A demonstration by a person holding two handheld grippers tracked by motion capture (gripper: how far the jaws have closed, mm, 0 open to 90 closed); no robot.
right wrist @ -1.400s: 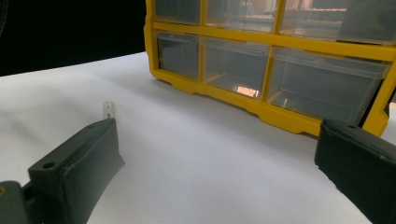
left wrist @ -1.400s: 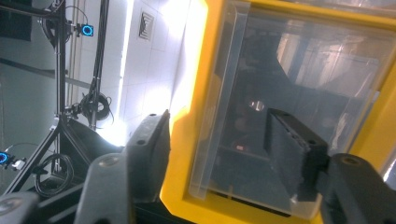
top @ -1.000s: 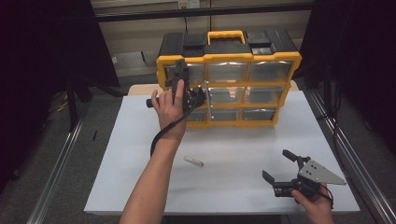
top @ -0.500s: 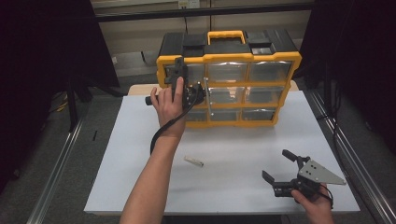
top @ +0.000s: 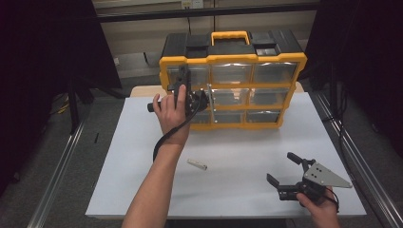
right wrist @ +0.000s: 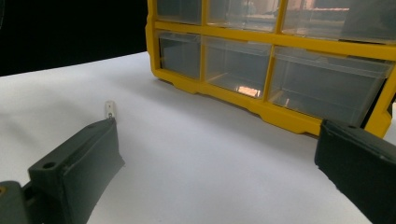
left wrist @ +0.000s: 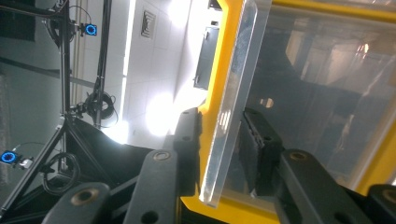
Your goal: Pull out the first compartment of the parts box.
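Left arm: my bare left forearm [top: 154,190] comes in from the bottom edge of the high view and reaches forward, up the table.
Left hand: my left hand [top: 172,111] is raised and wrapped around its tool, with the cable hanging below the wrist.
Left gripper: the left gripper [left wrist: 222,151] has just been closing its jaws; in the left gripper view they sit either side of a clear drawer front [left wrist: 231,102], pads close against it.
Right hand: my right hand [top: 319,209] rests low at the near right edge.
Right gripper: the right gripper [top: 284,168] lies level, jaws spread wide, nothing between them.
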